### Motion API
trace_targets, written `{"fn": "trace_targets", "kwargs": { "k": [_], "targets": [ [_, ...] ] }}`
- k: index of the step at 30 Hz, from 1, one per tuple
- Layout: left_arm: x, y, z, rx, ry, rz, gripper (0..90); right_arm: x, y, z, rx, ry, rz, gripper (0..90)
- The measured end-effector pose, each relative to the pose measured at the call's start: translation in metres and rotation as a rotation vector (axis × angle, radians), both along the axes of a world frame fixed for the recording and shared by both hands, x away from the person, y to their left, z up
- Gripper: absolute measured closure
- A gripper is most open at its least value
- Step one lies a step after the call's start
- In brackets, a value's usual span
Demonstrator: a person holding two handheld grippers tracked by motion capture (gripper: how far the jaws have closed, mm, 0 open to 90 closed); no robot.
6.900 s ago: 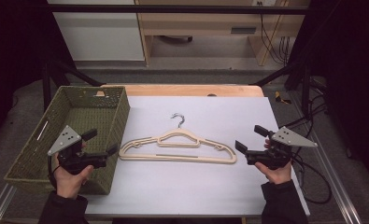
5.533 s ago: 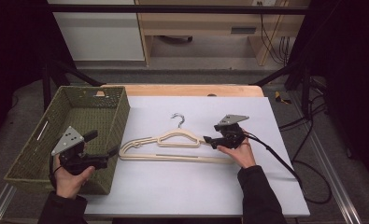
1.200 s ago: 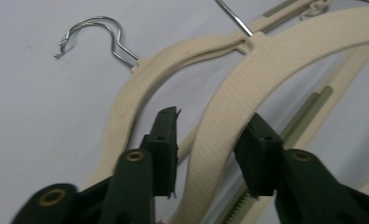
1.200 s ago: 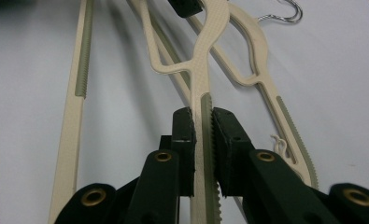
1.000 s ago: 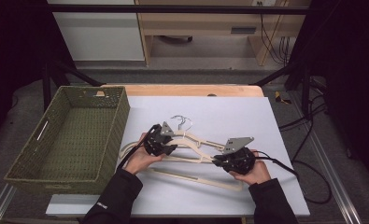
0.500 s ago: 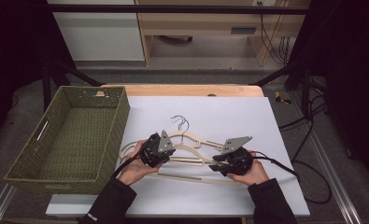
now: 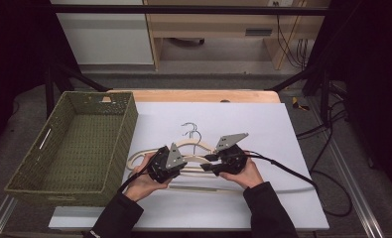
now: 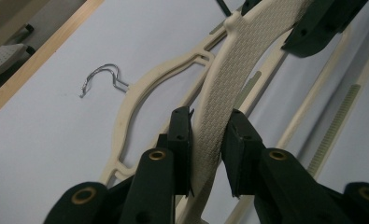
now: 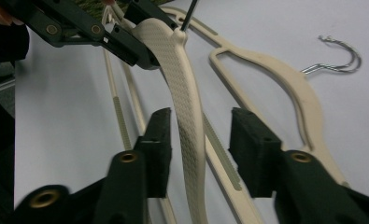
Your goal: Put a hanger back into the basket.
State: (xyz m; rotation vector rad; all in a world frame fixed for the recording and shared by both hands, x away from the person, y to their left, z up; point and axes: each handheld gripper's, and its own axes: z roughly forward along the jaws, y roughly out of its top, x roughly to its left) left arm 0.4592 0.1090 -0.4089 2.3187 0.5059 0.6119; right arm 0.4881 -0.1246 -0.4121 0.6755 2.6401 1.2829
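2 cream hangers lie mid-table, just right of the green basket [image 7: 74, 144], hooks pointing far. Left gripper [image 7: 164, 163] is clamped on the textured arm of the upper hanger [image 8: 224, 88], pads pressing both faces, likely to lift it free of the lower hanger [image 8: 140, 98]. Right gripper [image 9: 198, 140] straddles the same arm farther along; its jaws have just been closing a little, but a gap shows on the right pad, so nothing is gripped yet. The gripper views show this pad contact; the high view shows the basket and both hooks [image 7: 191, 131].
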Motion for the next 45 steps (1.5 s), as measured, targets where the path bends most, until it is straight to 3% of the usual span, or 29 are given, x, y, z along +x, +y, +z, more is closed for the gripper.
{"fn": "trace_targets", "kwargs": {
  "k": [4,6,10,14,18,24,31,36,40,45],
  "targets": [
    [-0.001,0.002,0.001,-0.016,0.026,0.000,72.3,0.002,0.005,-0.002,0.002,0.026,0.044,79.3],
    [-0.001,0.003,0.002,-0.038,0.049,-0.007,68.9,0.001,0.005,-0.002,0.012,0.029,0.067,80.5],
    [-0.004,0.011,0.010,-0.089,0.078,-0.009,52.1,-0.005,0.002,0.002,0.017,0.046,0.122,83.7],
    [-0.010,0.022,0.021,-0.176,0.148,-0.040,41.2,-0.017,-0.004,0.013,0.049,0.034,0.160,86.4],
    [-0.016,0.028,0.027,-0.208,0.157,-0.066,40.7,-0.025,-0.008,0.026,0.046,0.010,0.186,86.4],
    [-0.021,0.027,0.028,-0.204,0.175,-0.106,48.2,-0.034,-0.007,0.039,0.058,0.002,0.231,86.4],
    [-0.025,0.025,0.027,-0.187,0.190,-0.148,71.4,-0.039,-0.001,0.037,0.028,0.019,0.273,86.4],
    [-0.030,0.024,0.027,-0.155,0.181,-0.153,74.7,-0.038,-0.001,0.036,0.021,0.021,0.277,85.3],
    [-0.036,0.022,0.030,-0.174,0.194,-0.156,80.6,-0.039,-0.002,0.037,0.014,-0.077,0.208,76.8],
    [-0.043,0.018,0.034,-0.175,0.198,-0.156,84.4,-0.040,-0.003,0.037,0.010,-0.140,0.153,67.4]
  ]
}}
